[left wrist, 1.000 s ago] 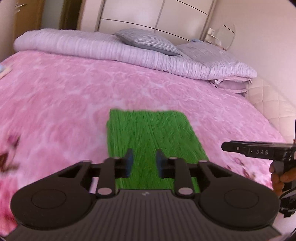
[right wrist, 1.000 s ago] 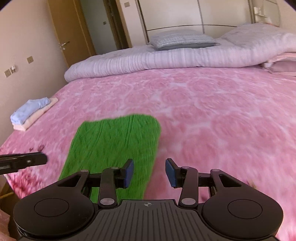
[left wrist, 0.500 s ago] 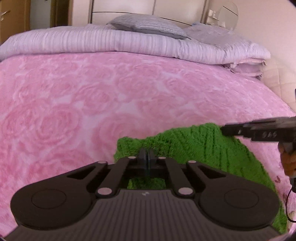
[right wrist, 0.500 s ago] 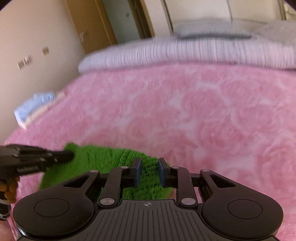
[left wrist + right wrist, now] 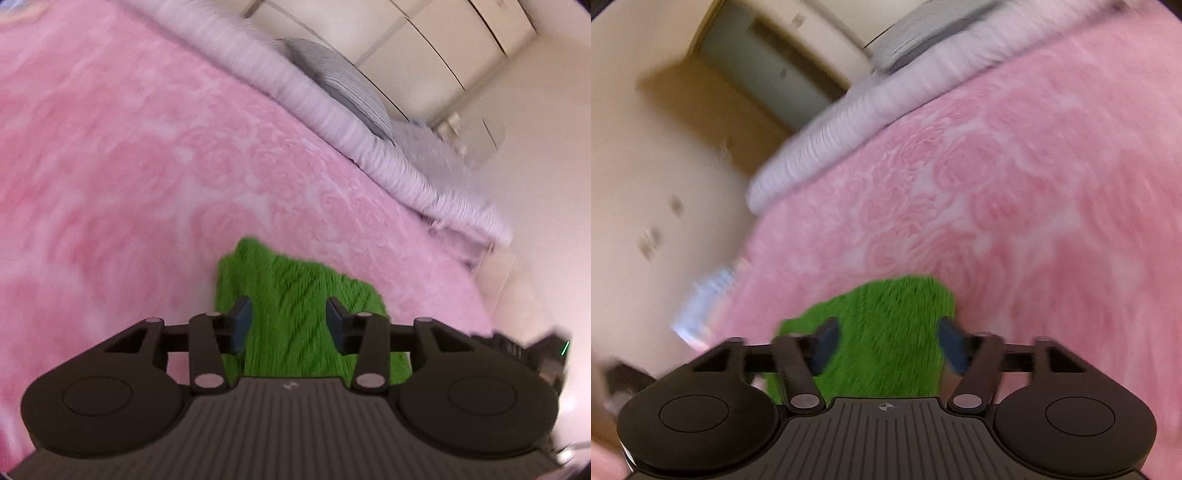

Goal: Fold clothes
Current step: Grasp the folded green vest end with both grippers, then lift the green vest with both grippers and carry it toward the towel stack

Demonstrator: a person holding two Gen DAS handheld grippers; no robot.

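Note:
A green knitted garment (image 5: 295,295) lies folded on the pink bedspread (image 5: 129,166); it also shows in the right wrist view (image 5: 886,325). My left gripper (image 5: 288,321) is open and empty, its blue-padded fingers spread just above the garment. My right gripper (image 5: 886,341) is open and empty, spread over the garment's other side. Part of the right gripper shows at the right edge of the left wrist view (image 5: 532,347). Both views are tilted and blurred.
A rolled lilac duvet (image 5: 332,110) and a grey striped pillow (image 5: 343,85) lie at the head of the bed. A small stack of folded clothes (image 5: 705,299) sits at the bed's left edge. A wooden door (image 5: 713,110) and wall lie beyond.
Both grippers were shut on the garment's edge half a second ago and are now open. The garment has been folded over into a smaller shape. Both cameras have tilted.

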